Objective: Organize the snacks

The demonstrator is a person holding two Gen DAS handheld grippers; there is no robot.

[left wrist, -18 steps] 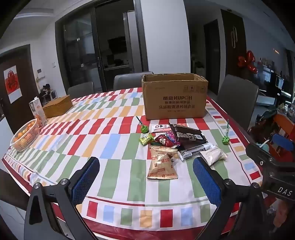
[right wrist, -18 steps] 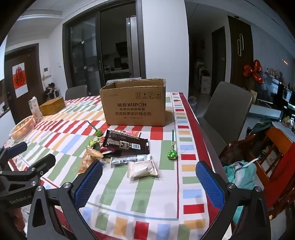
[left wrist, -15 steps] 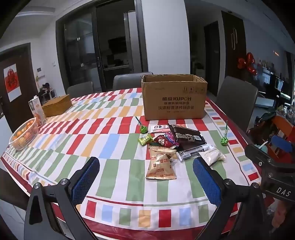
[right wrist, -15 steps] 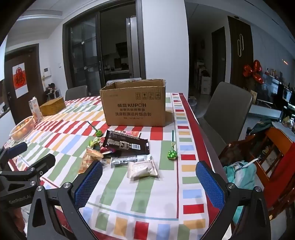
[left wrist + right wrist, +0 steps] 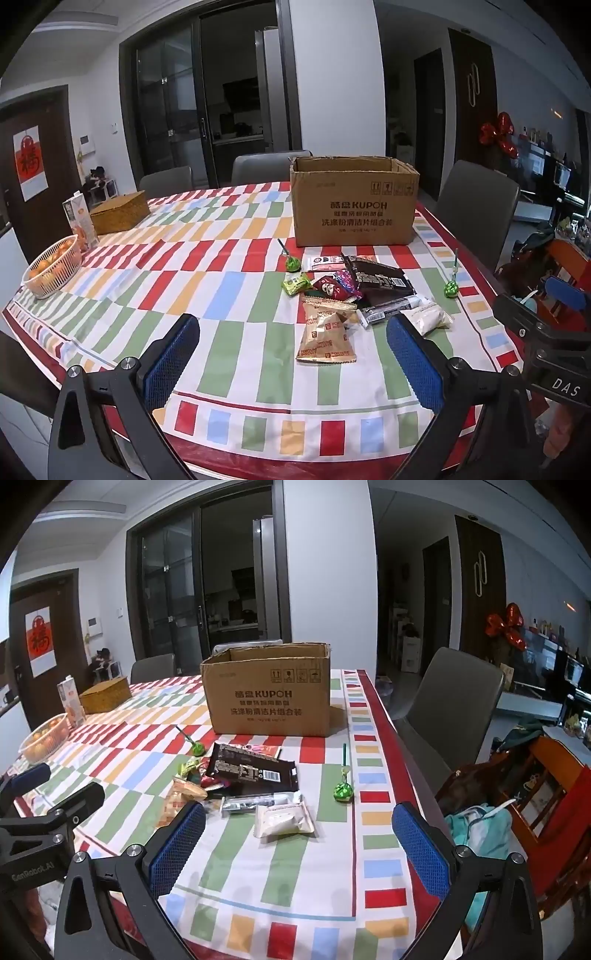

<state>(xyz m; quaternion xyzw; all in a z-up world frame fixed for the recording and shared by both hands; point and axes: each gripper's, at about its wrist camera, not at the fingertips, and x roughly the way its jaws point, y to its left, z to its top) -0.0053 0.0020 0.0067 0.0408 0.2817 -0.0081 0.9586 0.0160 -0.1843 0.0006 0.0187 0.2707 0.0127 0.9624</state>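
Both the left gripper and right gripper hover empty, jaws wide apart. The snack pile overlaps (wrappers look slippery), so a careless pinch might drag neighbours or miss the cardboard box.

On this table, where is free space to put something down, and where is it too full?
Free: the striped cloth between the fruit basket and the snack pile, and the near edge strip. Crowded: in front of the cardboard box, where the snacks overlap.

The bench cloth shows red, green, blue and orange blocks on white. Brown box. Green lollipop. Dark brown wrapper. Gold packet.
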